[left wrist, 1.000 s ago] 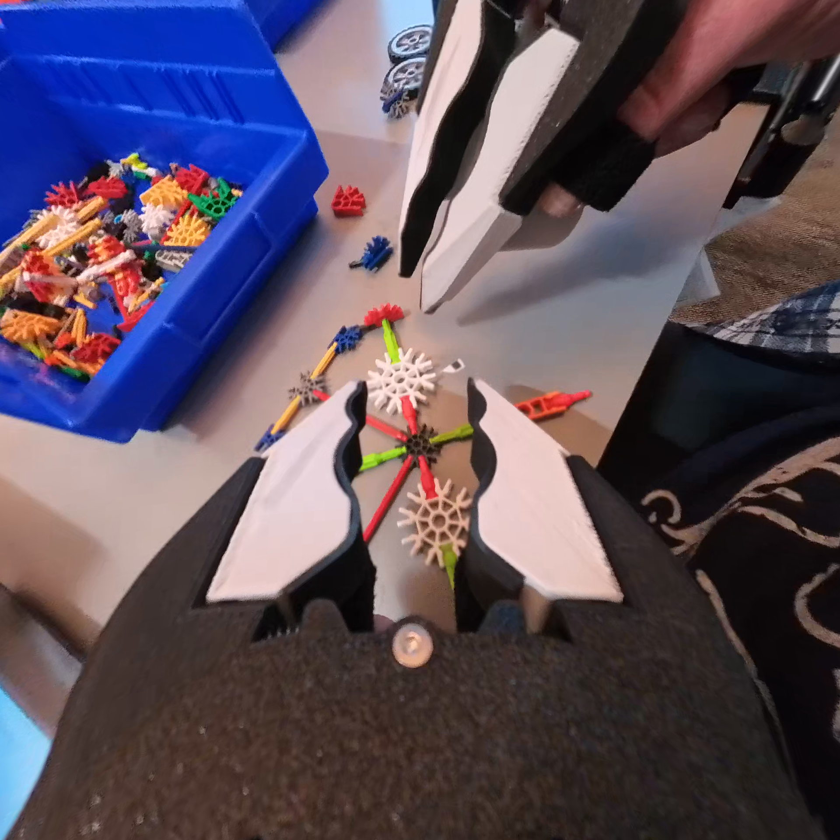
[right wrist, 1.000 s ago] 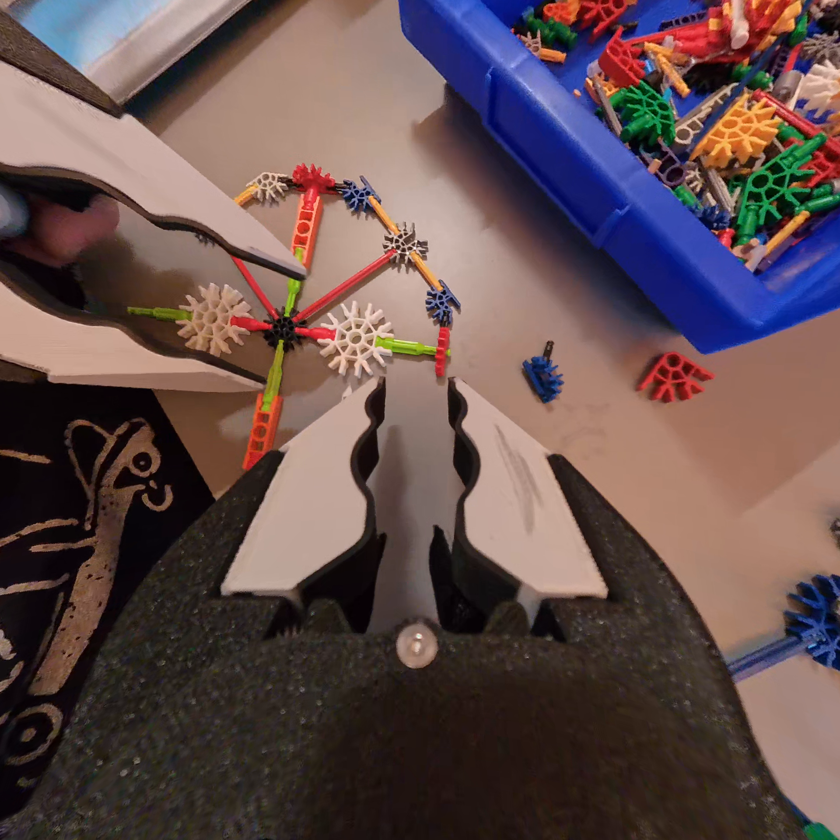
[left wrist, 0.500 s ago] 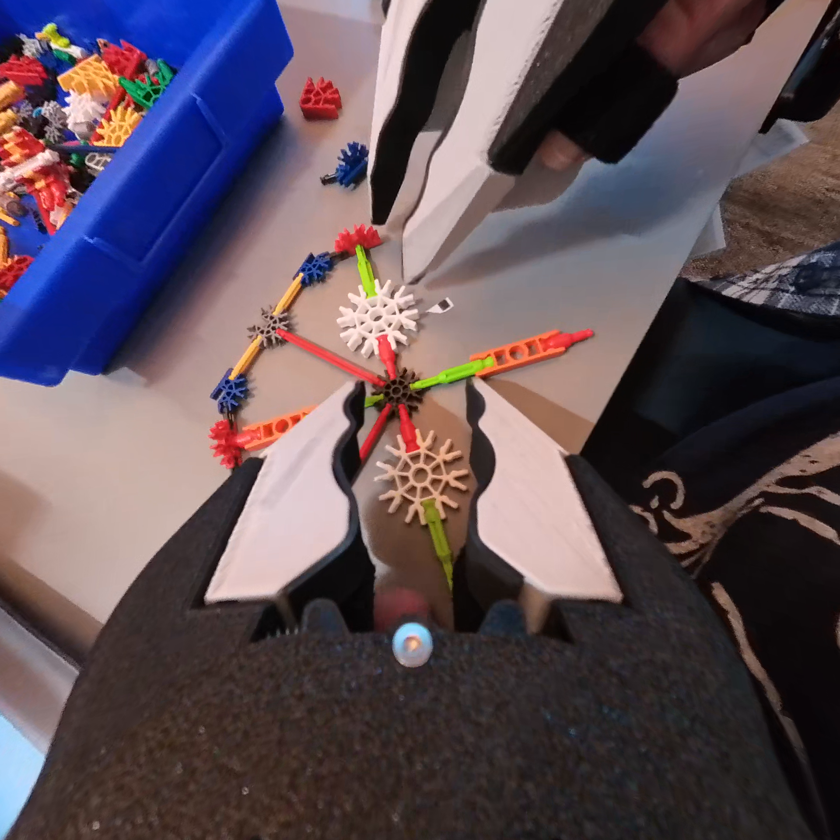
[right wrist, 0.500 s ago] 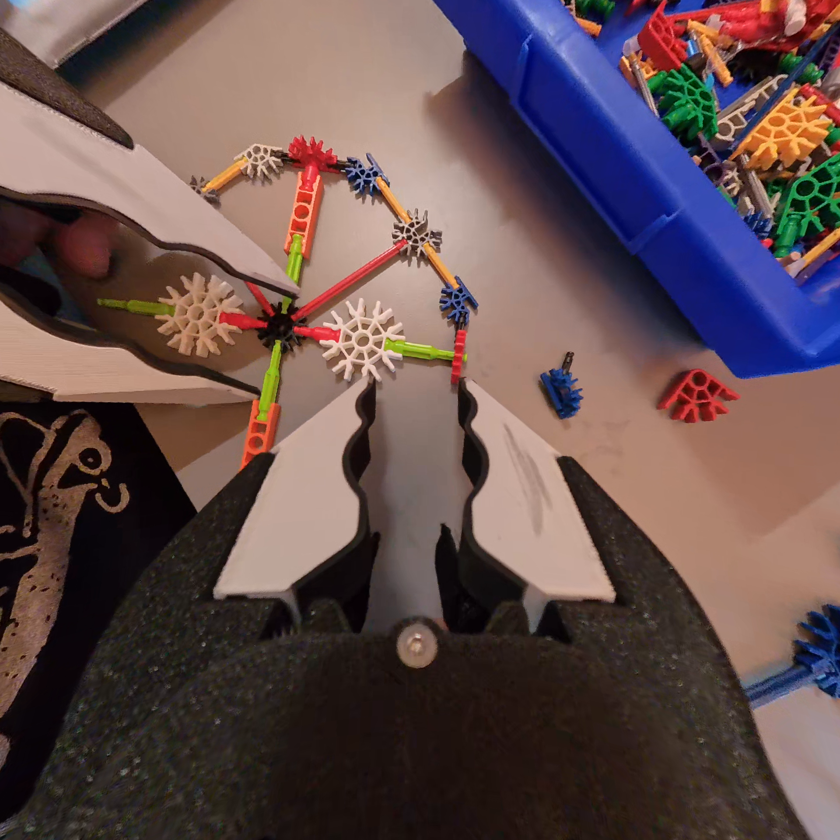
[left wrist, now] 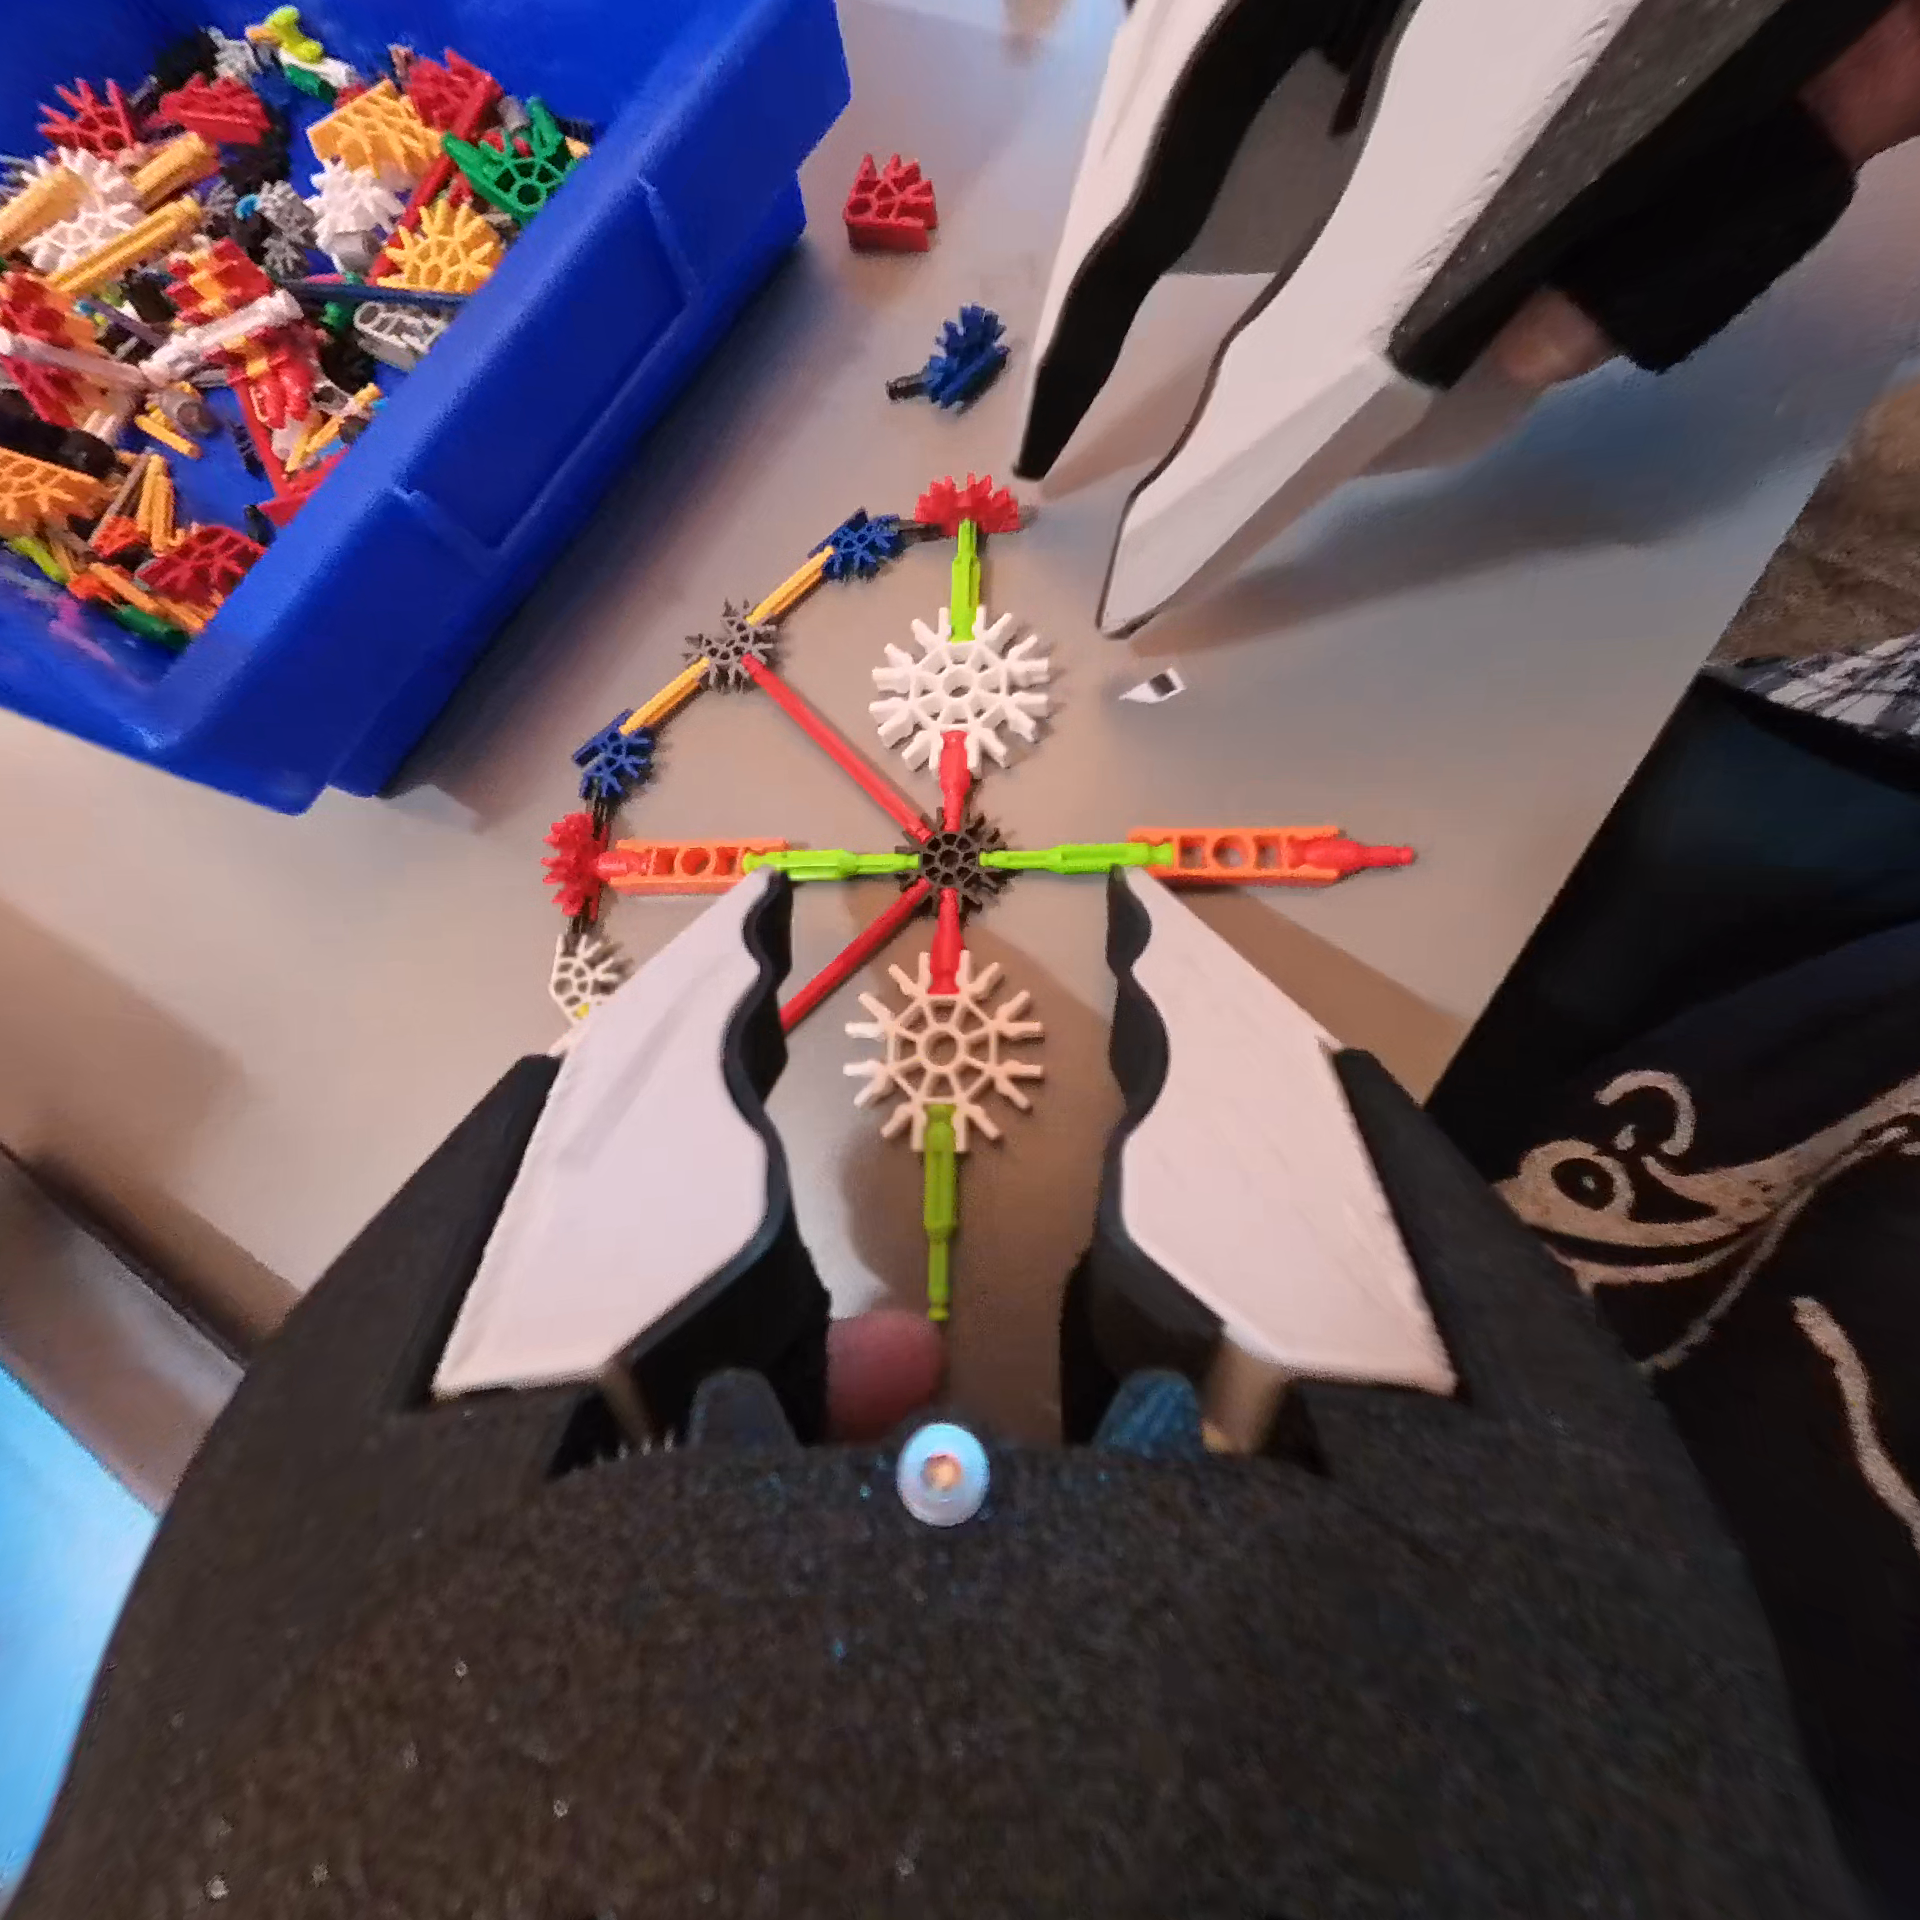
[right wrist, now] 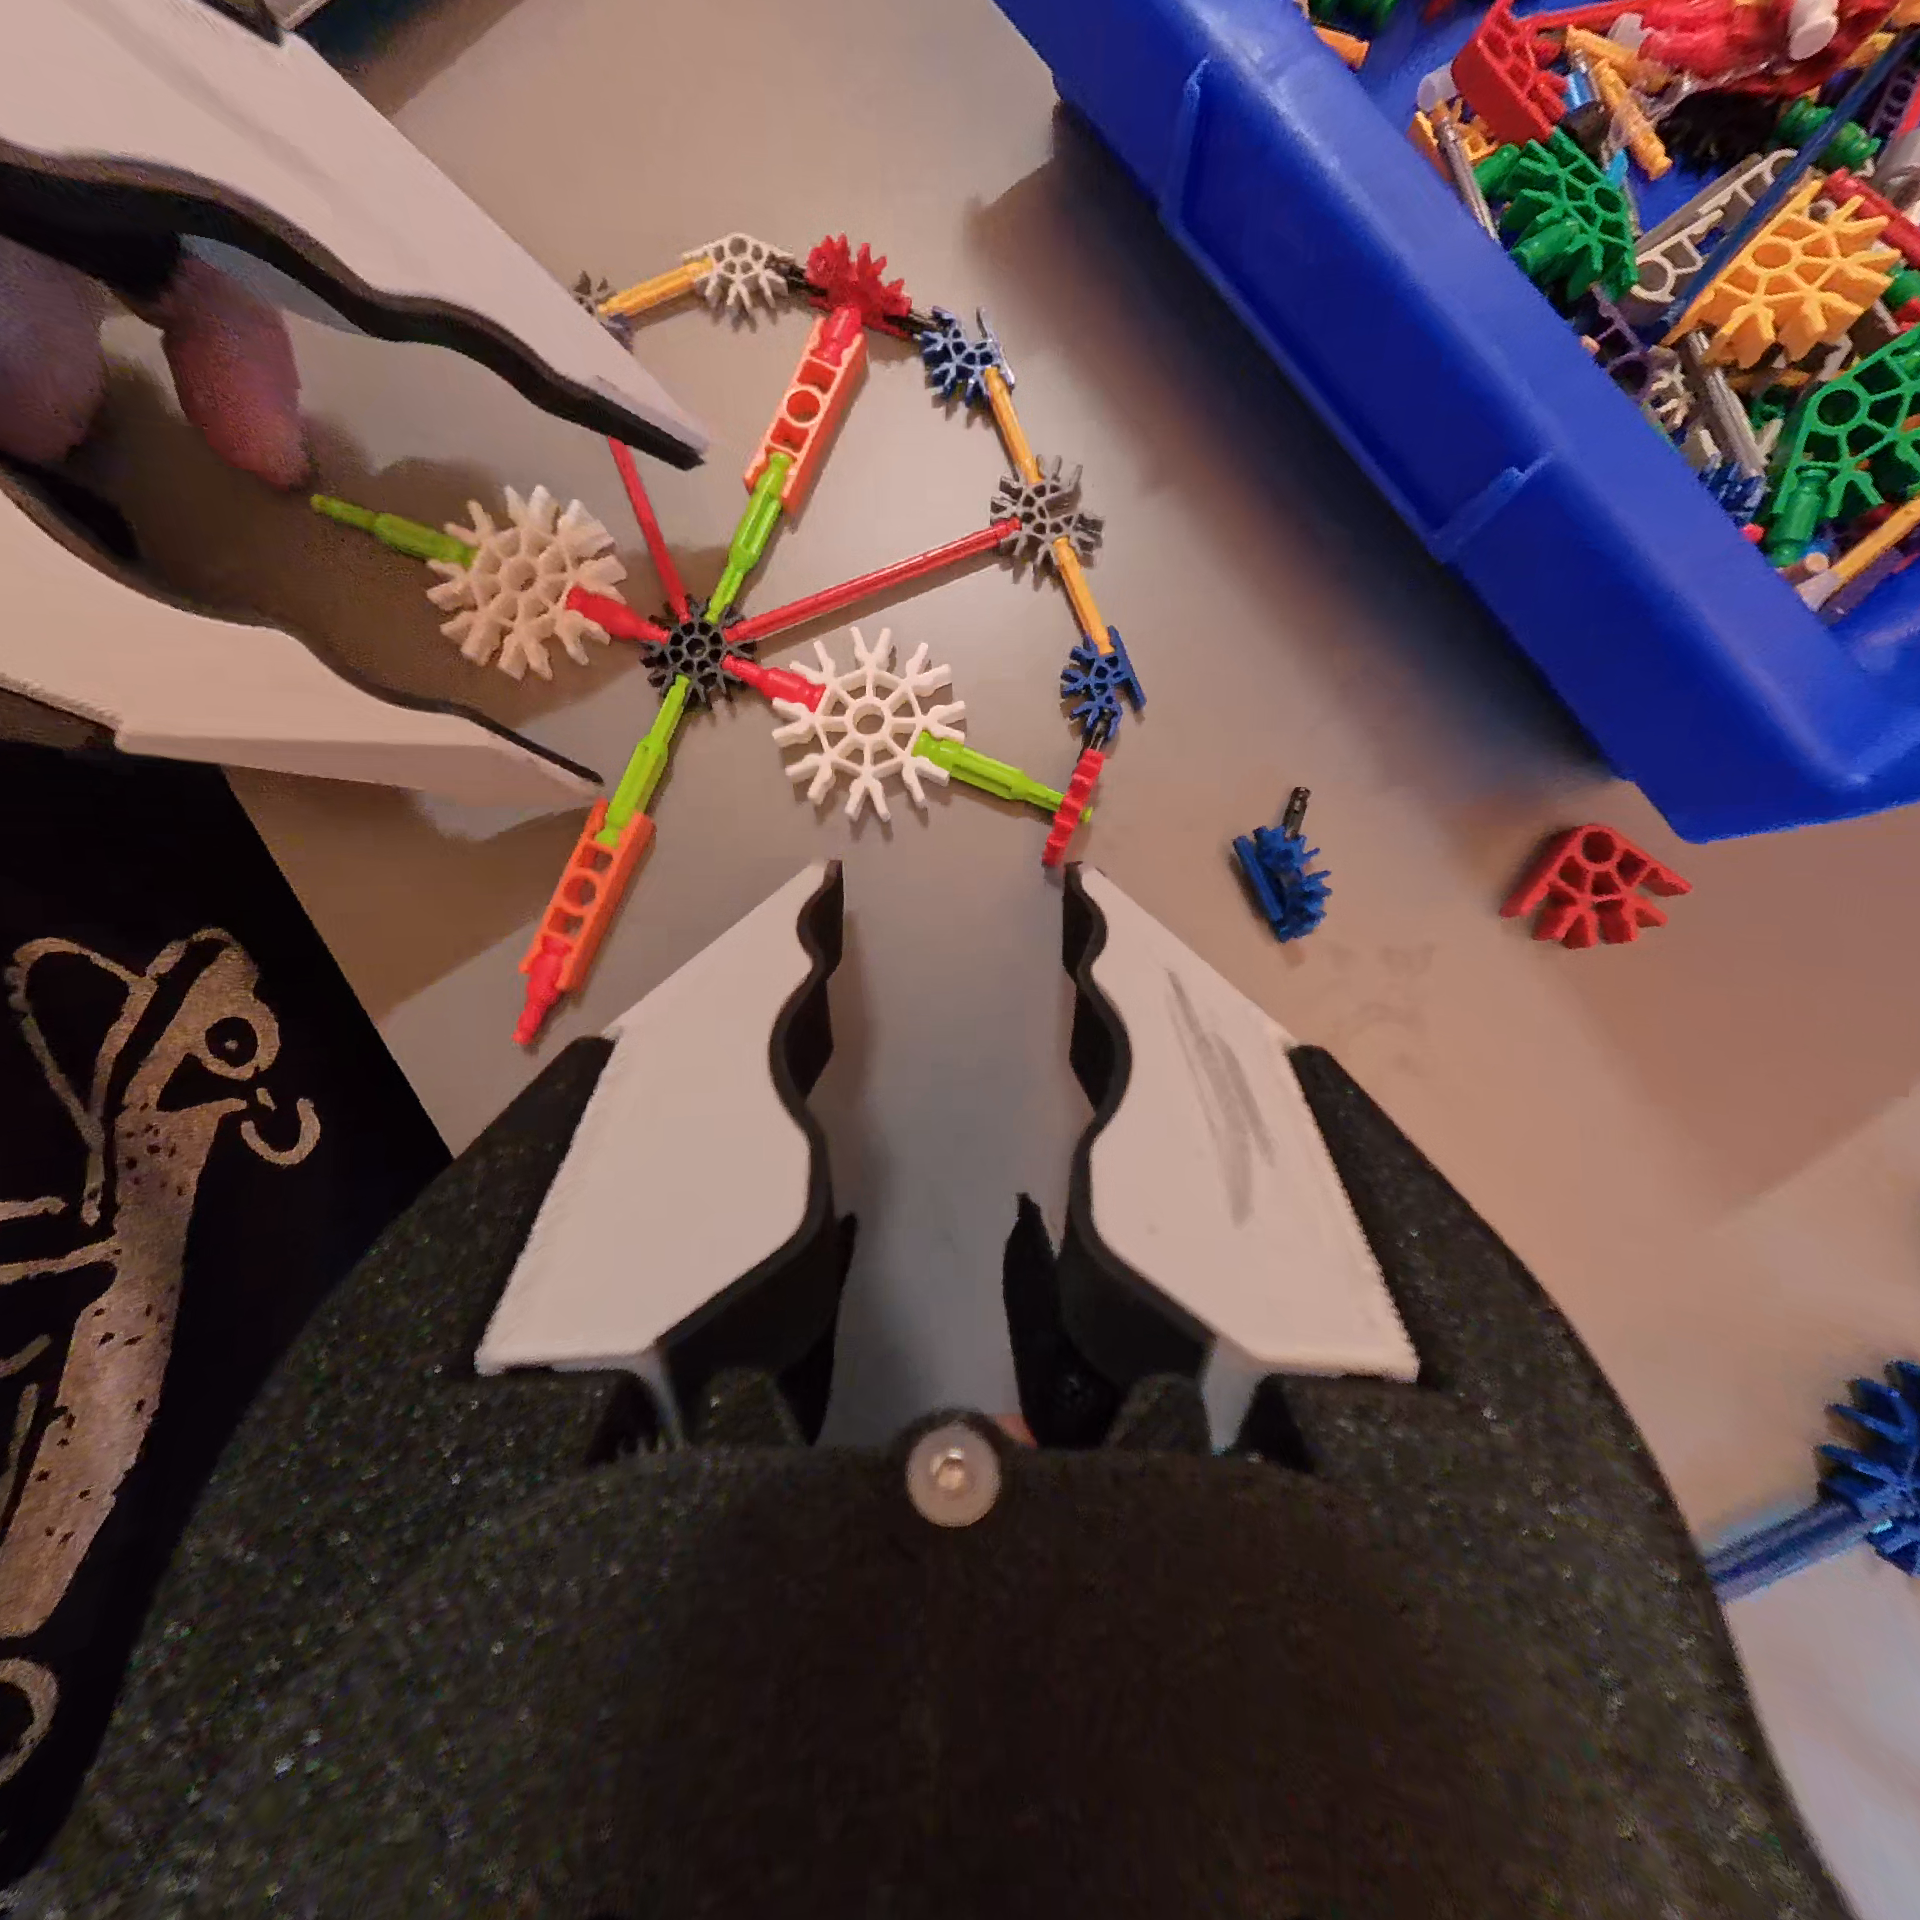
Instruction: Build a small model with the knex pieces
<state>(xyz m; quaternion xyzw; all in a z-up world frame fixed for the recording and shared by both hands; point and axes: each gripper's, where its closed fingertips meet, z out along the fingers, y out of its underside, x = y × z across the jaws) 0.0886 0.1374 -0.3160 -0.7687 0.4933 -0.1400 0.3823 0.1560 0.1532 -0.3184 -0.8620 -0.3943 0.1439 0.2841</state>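
Left gripper [left wrist: 940,894], jaws wide, straddles the flat plastic rod-and-snowflake wheel [left wrist: 951,857] at the grey table [left wrist: 312,987] edge; right gripper [right wrist: 948,878], jaws wide and empty, sits at its 6 o'clock. A careless nudge could push the wheel off.

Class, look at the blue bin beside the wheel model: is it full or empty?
Partly full. The blue bin holds a loose heap of coloured building pieces, with blue wall still showing above them.

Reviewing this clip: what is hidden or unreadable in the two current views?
- Left wrist view: the left gripper finger covers part of the beige connector on the wheel's rim.
- Both views: the blue bin is cut by the frame edge.
- Right wrist view: the blue connector is cropped at the right edge.
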